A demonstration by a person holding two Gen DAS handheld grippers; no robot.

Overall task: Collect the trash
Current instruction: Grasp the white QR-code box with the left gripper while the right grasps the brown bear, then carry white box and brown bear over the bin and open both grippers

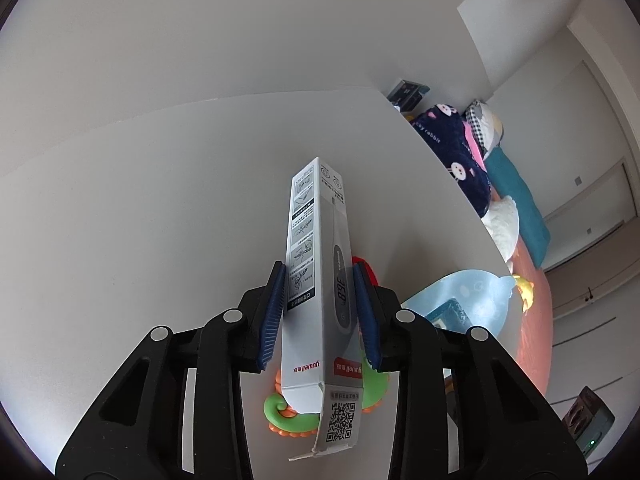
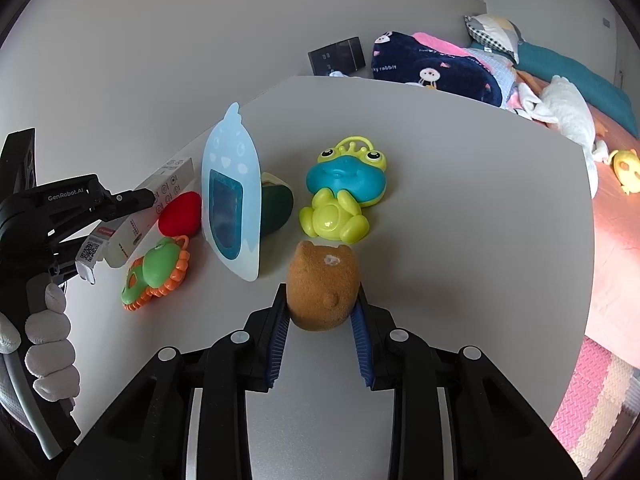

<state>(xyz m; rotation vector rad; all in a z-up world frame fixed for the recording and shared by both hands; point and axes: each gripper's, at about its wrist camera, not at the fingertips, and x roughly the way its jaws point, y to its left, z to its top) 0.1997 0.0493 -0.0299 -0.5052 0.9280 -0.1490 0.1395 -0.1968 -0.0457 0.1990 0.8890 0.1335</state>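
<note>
While my left hand-held gripper (image 1: 320, 312) clamped the thermometer box (image 1: 316, 280) above the counter (image 1: 140, 200), my right hand-held gripper (image 2: 322, 320) pinched a brown bear toy (image 2: 322, 286); frog toy (image 2: 344, 196) ahead, counter edge rightward.

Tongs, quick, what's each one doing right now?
Left tongs: shut on the thermometer box.
Right tongs: closed around the brown bear toy.

Both hand-held grippers (image 1: 320, 312) (image 2: 322, 320) clamped.
</note>
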